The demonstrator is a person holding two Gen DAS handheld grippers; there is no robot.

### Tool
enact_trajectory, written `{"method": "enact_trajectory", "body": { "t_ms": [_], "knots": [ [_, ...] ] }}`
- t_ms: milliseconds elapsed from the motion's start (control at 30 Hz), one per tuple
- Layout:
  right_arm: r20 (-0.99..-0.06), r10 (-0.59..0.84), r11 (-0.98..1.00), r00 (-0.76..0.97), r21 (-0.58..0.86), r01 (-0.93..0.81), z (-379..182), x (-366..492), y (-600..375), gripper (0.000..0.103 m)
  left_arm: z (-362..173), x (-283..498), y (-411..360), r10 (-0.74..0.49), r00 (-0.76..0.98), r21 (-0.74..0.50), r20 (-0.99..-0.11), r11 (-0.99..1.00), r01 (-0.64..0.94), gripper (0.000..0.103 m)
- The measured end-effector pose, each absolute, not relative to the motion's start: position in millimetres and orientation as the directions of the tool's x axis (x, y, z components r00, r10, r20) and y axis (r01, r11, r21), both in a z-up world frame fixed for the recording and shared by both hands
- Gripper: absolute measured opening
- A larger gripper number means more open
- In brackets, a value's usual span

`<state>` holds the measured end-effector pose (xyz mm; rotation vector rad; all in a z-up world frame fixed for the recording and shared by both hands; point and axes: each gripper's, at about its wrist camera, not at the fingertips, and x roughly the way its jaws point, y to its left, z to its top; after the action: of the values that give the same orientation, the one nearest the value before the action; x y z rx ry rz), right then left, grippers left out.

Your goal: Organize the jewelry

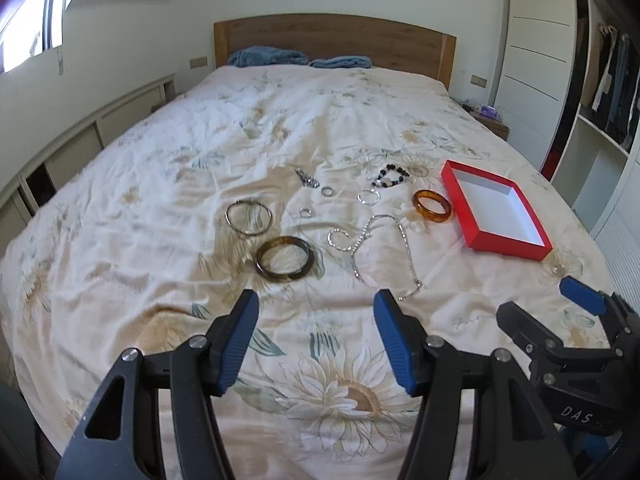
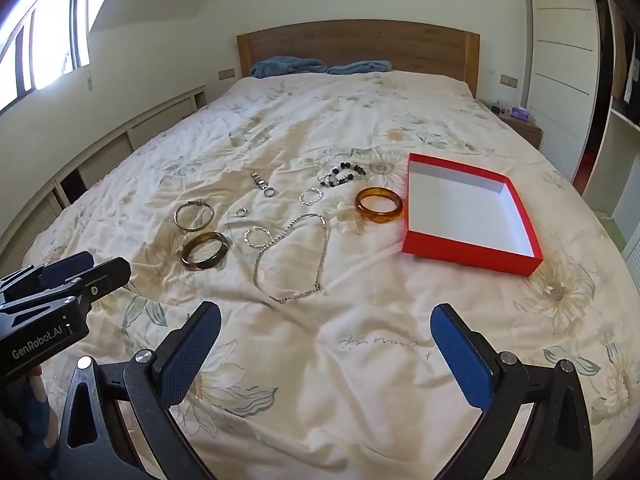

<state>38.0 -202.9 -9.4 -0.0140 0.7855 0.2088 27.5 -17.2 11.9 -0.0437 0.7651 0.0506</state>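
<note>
Daylight enters through the window [image 1: 36, 28] at the upper left of both frames, where the panes are blown out to white. The cream floral bedspread [image 2: 320, 360] is brightly and evenly lit, with soft shadows in its wrinkles. The translucent amber bangle [image 2: 379, 205] and the shallow red cardboard box with white interior [image 2: 472, 254] cast short, faint shadows to their lower left. Fisheye distortion bows the white walls and the wardrobe at the right edge, and the corners darken to black. Both pictures are sharp in the middle; the small silver rings far up the bed are too tiny to resolve.
</note>
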Motion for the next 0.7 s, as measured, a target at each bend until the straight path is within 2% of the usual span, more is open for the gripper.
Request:
{"method": "enact_trajectory", "body": {
  "t_ms": [700],
  "knots": [
    [-0.711, 0.166, 0.981, 0.683, 0.048, -0.188, -6.3, 37.2, -201.9, 0.103, 21.6, 21.9, -20.6, 0.053, 0.735, 0.02, -0.676, 0.998, -0.053, 0.058]
  ]
}}
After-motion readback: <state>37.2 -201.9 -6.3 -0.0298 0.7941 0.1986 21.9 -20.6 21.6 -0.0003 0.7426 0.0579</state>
